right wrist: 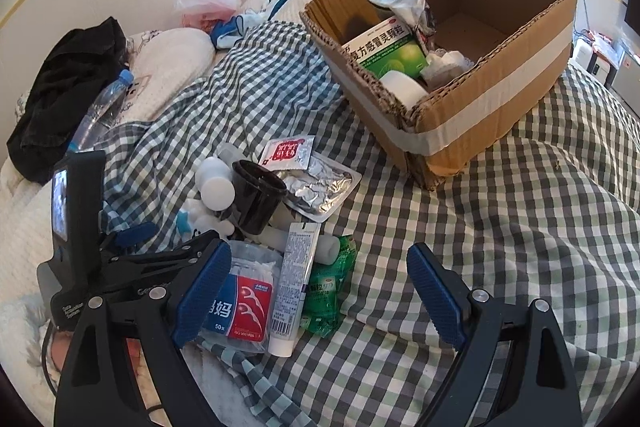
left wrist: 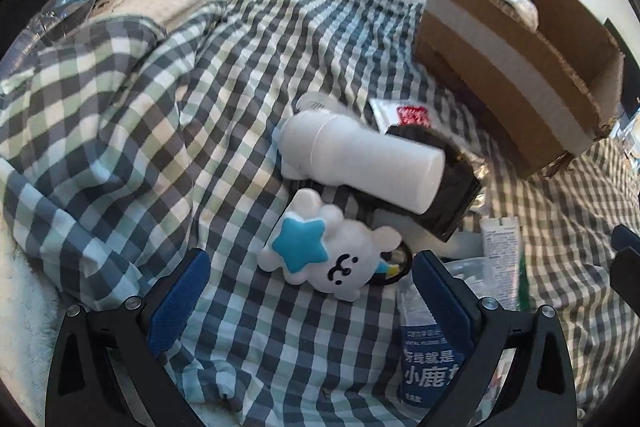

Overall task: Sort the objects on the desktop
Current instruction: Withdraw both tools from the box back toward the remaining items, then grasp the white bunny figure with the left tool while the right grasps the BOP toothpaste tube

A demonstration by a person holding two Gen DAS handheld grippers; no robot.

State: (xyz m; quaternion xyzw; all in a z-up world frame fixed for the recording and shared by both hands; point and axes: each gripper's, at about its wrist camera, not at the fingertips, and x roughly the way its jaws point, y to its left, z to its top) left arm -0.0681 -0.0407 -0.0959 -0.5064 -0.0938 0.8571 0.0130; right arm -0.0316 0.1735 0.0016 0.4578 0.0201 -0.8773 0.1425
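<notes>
A pile of small objects lies on a checked blanket. In the left wrist view my open left gripper (left wrist: 310, 291) frames a white bunny toy with a blue star (left wrist: 324, 253). Behind it a white bottle (left wrist: 360, 163) lies on a black cup (left wrist: 448, 183). A cardboard box (left wrist: 516, 67) stands at the back right. In the right wrist view my open, empty right gripper (right wrist: 320, 291) hovers over a white tube (right wrist: 294, 283), a floss pick bag (right wrist: 248, 303) and a green packet (right wrist: 330, 291). The box (right wrist: 480, 111) holds a green medicine carton (right wrist: 384, 47), a white roll and wrappers.
A foil pack (right wrist: 320, 187) and red sachet (right wrist: 286, 151) lie beside the black cup (right wrist: 256, 197). A water bottle (right wrist: 100, 111), black cloth (right wrist: 68, 83), pillow and pink bag (right wrist: 206, 5) lie at the back left. The left gripper's body (right wrist: 80, 227) sits left of the pile.
</notes>
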